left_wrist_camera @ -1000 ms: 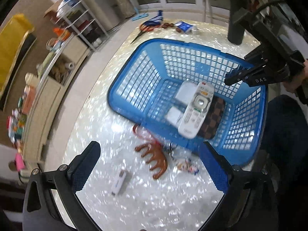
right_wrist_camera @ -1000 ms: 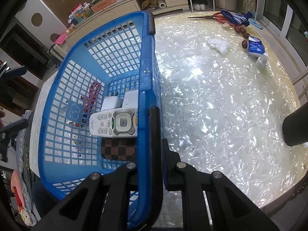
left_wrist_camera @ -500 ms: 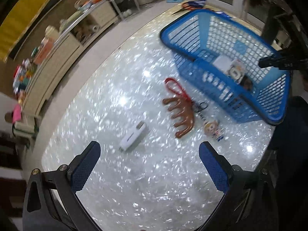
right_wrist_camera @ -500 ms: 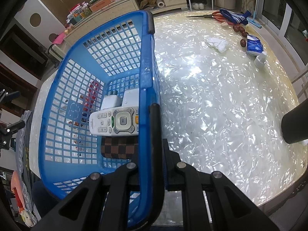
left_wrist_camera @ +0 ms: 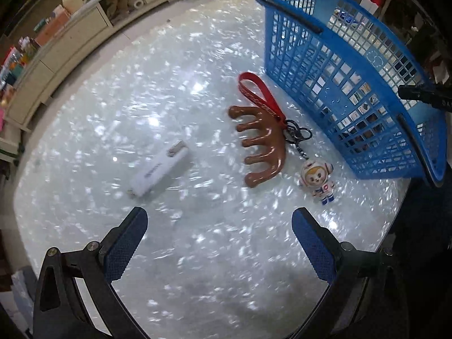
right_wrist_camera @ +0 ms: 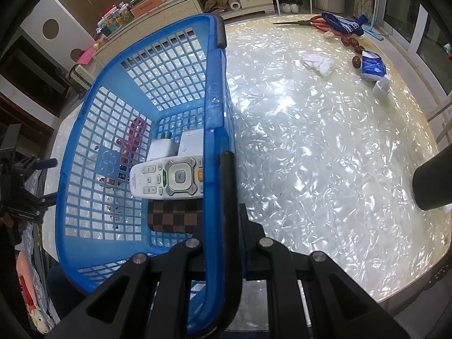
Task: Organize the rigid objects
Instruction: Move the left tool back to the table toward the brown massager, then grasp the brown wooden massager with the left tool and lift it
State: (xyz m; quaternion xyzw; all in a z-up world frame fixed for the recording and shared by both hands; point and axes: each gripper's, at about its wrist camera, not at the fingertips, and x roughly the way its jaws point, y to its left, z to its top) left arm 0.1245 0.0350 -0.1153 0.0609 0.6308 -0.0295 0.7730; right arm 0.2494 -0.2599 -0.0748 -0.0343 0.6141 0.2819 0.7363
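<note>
Blue basket point(right_wrist_camera: 217, 118) stands on the pearly white worktop point(right_wrist_camera: 325, 155); right claw point(right_wrist_camera: 223, 226) is clamped on its near rim, one finger inside the wall and one outside. Inside the basket: white remote point(right_wrist_camera: 169, 179) lying across a brown checkered pouch point(right_wrist_camera: 175, 216), with two white boxy items, probably chargers point(right_wrist_camera: 175, 147), just behind it. In the left wrist view, outside the basket's long wall point(left_wrist_camera: 353, 90): brown comb-shaped piece point(left_wrist_camera: 260, 147) touching a red strap point(left_wrist_camera: 260, 96), astronaut keychain figure point(left_wrist_camera: 317, 180) just beside it, small white stick-shaped device point(left_wrist_camera: 158, 171) lying well apart from these. Left claw point(left_wrist_camera: 219, 243) hangs over bare worktop near these items, jaws wide apart, nothing between them.
</note>
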